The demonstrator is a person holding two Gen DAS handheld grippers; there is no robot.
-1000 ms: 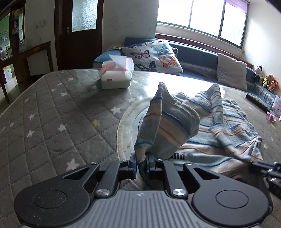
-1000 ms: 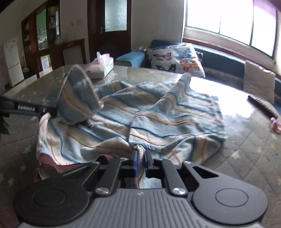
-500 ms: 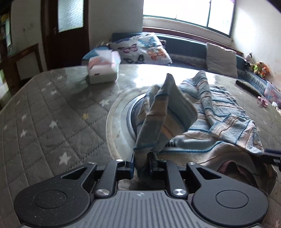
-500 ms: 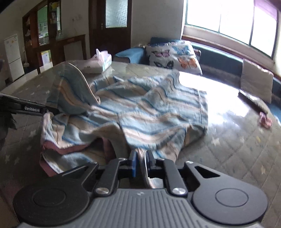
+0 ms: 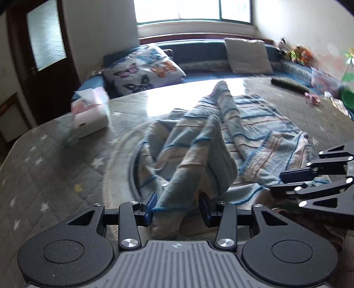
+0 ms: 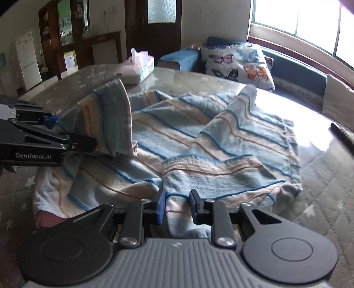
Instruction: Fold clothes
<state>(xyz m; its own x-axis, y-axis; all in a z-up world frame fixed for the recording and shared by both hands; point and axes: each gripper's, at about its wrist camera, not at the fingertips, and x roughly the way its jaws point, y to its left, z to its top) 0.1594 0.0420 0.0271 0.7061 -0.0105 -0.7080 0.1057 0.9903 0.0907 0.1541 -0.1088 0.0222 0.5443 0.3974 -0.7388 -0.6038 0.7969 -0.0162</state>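
Quilting in grey with pale stars covers the bench, and a glossy round area is seen in its middle under glare from the window. Most of that middle is taken up by a striped blue and beige garment, which is spread in loose folds with a pinkish layer showing beneath its near left edge in the right wrist view. A raised peak of the cloth is seen on the left side, and another fold is laid over toward the right. A butterfly cushion and a plain grey cushion are propped on the blue seat beyond the bench. A tissue box is stood on the far left part of the bench, well apart from the garment. The left gripper is seen with its jaws parted; they have just been opening, and the lifted fold is draped between them, touching the left pad while a gap is left at the right one. The right gripper is likewise parted a little, its jaws having just been opening, with the near hem of the garment lying between the pads and no longer pinched. The two grippers are held near each other at the garment's near edge.
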